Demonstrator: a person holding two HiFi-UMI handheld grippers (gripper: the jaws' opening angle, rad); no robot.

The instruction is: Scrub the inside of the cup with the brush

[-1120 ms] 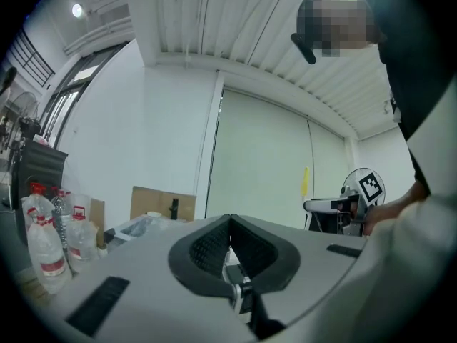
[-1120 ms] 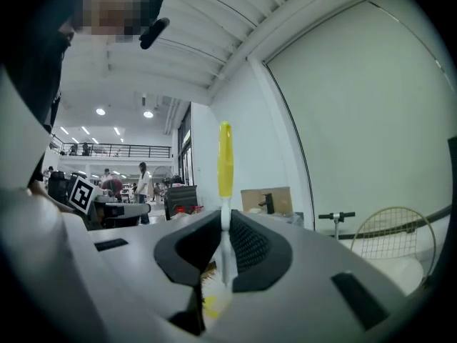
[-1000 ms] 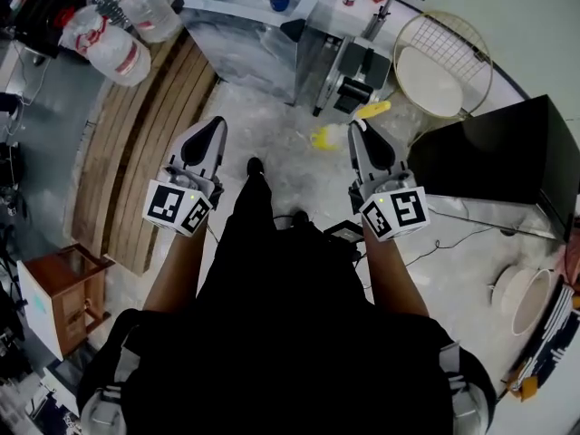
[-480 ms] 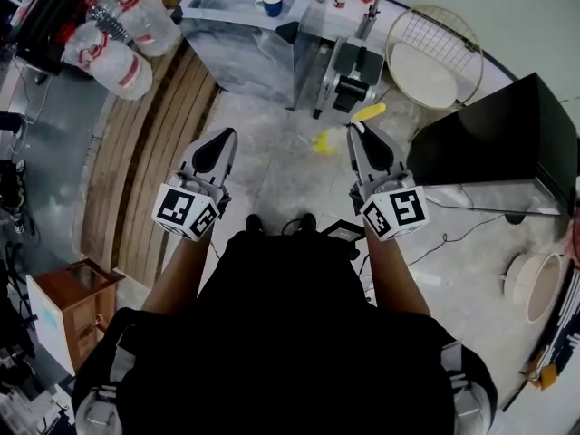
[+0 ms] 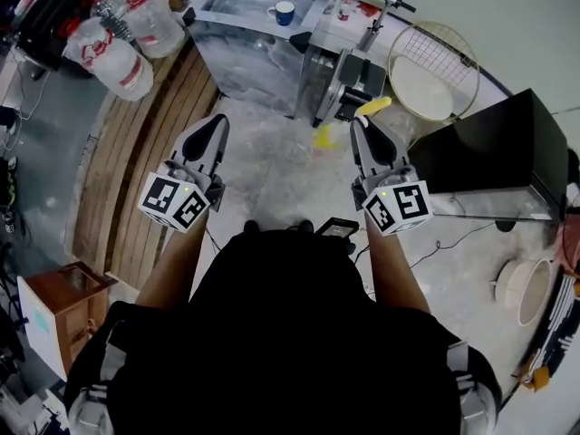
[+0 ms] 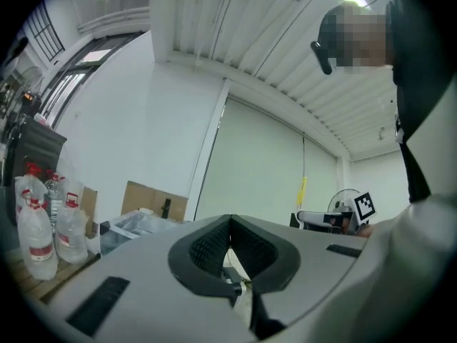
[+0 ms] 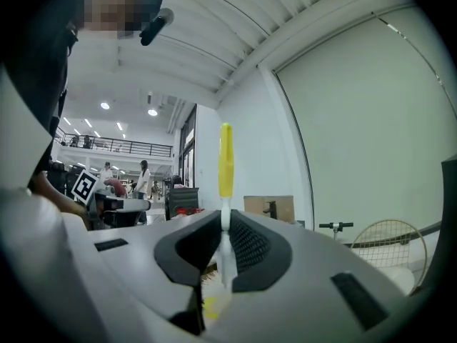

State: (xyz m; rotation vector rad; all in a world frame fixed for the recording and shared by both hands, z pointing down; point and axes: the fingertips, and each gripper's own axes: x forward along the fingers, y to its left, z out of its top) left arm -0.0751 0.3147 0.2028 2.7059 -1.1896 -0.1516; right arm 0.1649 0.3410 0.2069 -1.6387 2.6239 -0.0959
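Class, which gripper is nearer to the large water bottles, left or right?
Left. In the head view the left gripper is down-right of the water bottles; the right gripper, holding the brush, is farther right beside the black box.

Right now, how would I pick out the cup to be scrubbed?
Look at the shiny metal counter at the top of the head view. On it stands a small blue cup with a white inside, the only blue thing there.

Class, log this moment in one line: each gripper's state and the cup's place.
left gripper: shut, empty | right gripper: shut on brush | cup: on counter, far from both | scrub: not begun
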